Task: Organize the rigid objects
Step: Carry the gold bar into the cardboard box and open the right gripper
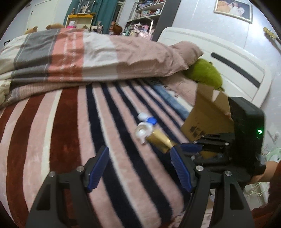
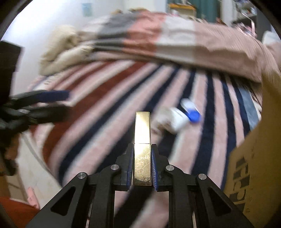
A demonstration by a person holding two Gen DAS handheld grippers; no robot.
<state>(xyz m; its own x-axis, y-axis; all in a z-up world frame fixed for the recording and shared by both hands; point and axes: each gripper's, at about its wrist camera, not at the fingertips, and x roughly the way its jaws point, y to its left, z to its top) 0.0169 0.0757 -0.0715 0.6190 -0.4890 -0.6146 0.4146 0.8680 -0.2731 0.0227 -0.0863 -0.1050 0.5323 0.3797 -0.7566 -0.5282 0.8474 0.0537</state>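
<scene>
My right gripper [image 2: 142, 149] is shut on a long gold box [image 2: 142, 140], held above the striped blanket; the box [image 1: 159, 140] and the right gripper [image 1: 186, 148] also show in the left wrist view, beside a cardboard box [image 1: 209, 115]. My left gripper [image 1: 140, 152] is open and empty over the blanket; it appears blurred in the right wrist view [image 2: 58, 100]. A white container [image 1: 143, 132] and a white piece with a blue cap [image 1: 149, 119] lie on the blanket ahead. The white container [image 2: 175, 121] and blue cap [image 2: 194, 115] are blurred in the right wrist view.
The striped blanket [image 1: 70, 131] covers the bed. A folded quilt [image 1: 87, 57] lies behind it. A green plush toy [image 1: 205, 73] sits by the white headboard [image 1: 228, 57]. The cardboard box [image 2: 254, 166] stands at the right. Shelves [image 1: 145, 15] stand at the back.
</scene>
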